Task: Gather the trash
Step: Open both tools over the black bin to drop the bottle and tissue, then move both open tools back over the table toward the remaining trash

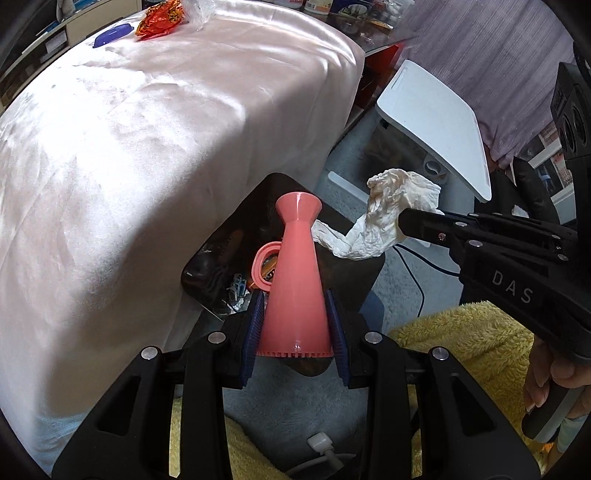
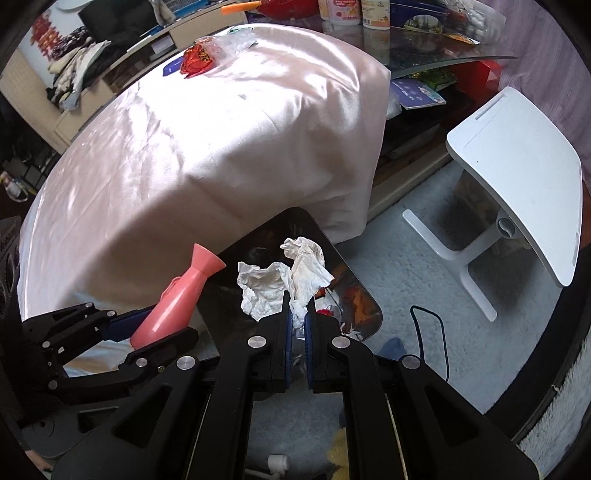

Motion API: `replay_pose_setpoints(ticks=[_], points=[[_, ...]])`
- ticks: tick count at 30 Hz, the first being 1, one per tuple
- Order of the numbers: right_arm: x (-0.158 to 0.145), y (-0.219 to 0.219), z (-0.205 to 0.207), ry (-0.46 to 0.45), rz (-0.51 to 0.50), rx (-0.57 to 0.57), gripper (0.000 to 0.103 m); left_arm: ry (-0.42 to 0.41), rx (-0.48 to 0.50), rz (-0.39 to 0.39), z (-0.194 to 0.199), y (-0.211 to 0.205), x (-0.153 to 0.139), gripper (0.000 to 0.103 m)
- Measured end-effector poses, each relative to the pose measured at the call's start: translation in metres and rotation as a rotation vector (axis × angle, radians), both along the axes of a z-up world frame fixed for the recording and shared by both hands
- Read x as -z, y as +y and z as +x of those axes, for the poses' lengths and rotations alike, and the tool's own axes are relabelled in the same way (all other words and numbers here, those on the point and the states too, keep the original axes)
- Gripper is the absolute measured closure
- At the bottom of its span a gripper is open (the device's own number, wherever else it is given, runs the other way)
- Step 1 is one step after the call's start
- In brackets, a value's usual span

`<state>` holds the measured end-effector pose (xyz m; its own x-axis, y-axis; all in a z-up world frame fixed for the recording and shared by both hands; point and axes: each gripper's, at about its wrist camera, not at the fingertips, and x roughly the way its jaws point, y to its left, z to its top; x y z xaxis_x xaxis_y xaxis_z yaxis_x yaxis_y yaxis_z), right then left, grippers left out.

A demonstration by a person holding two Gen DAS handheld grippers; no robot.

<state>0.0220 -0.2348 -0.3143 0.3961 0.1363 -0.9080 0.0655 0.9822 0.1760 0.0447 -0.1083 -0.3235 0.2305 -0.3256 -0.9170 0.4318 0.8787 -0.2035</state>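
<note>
My left gripper (image 1: pixel 295 325) clamps a pink vase (image 1: pixel 295 273), my right gripper (image 2: pixel 298 325) a crumpled tissue (image 2: pixel 291 282) — both over the black bin (image 2: pixel 354 295) holding wrappers.

Two black two-finger grippers are in view: the left gripper (image 1: pixel 295 317) at six o'clock in its own camera, and the right gripper (image 2: pixel 298 325) at six o'clock in its own. One pink plastic cone-shaped vase with a flared mouth (image 1: pixel 295 273) sits between the left one's blue pads. One crumpled white paper tissue (image 2: pixel 284 284) is pinched by the right one. One dark, glossy open trash bin (image 2: pixel 354 306) lies at centre. One crinkled red-and-orange foil wrapper (image 1: pixel 159 20) and one flat blue plastic lid (image 1: pixel 112 35) lie at eleven o'clock on one pale pink satin-covered table (image 1: pixel 147 147). One small white tilt-top side table (image 2: pixel 517 177) stands at three o'clock.
</note>
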Motion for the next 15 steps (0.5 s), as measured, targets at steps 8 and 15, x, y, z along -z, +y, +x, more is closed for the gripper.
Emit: replay_pose_setpoints(ticks=[8,15], points=[[-0.001,0.002,0.012,0.013,0.018,0.008,0.068,0.005,-0.014,0.005,0.007,0.003,-0.001,0.048],[-0.018,-0.003,0.009,-0.031,0.019,0.04,0.044,-0.037,-0.031,0.018,0.0,0.017,-0.02,0.035]])
